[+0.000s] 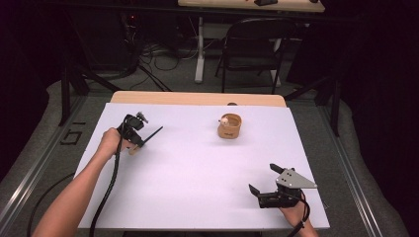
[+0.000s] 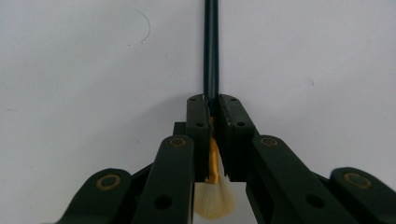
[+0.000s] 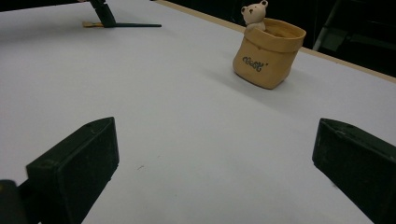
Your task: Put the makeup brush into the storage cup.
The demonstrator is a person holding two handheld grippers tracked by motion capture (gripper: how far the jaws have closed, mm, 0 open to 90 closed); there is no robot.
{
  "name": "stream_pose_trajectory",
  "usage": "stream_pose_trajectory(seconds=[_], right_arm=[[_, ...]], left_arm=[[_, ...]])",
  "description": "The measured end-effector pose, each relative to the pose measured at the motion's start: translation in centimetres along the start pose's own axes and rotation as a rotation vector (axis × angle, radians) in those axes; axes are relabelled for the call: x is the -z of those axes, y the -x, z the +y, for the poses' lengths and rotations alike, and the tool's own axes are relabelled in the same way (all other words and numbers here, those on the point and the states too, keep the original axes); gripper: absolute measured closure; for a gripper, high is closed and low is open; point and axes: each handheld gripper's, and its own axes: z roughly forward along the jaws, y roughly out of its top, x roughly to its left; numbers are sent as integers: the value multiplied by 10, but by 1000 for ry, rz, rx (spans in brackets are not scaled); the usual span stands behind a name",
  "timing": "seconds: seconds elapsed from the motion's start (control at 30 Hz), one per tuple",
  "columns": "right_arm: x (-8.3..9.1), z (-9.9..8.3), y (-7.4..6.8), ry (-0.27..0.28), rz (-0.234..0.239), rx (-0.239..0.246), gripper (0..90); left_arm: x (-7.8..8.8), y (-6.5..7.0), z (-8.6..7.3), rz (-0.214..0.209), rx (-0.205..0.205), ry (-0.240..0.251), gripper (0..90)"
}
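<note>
My left gripper (image 1: 140, 142) (image 2: 213, 100) is shut on a brush (image 2: 211, 46) at the left of the white table cover (image 1: 197, 163). The brush has a dark slim handle (image 1: 154, 132), a gold ferrule and pale bristles (image 2: 214, 201); the bristles lie back between the jaws and the handle points ahead, low over the sheet. My right gripper (image 1: 262, 177) (image 3: 215, 144) stands open near the front right corner with nothing between its jaws. A tan sack-shaped pot (image 1: 230, 126) (image 3: 268, 53) with a small bear figure (image 3: 254, 14) at its rim stands at the back centre.
The wooden table edge (image 1: 197, 98) shows beyond the white cover. A black folding chair (image 1: 252, 44) and floor cables (image 1: 163, 57) lie behind the table. In the right gripper view, the left gripper (image 3: 103, 14) and brush (image 3: 135, 24) show far off.
</note>
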Motion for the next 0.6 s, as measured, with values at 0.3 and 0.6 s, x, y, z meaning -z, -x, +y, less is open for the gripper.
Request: stream_pose_trajectory(seconds=[0.3, 0.6], right_arm=[[0, 0, 0, 0, 0, -2, 1], [0, 0, 0, 4, 1, -1, 1]], left_arm=[[7, 2, -1, -1, -11, 33, 837], [16, 8, -3, -8, -37, 53, 836]])
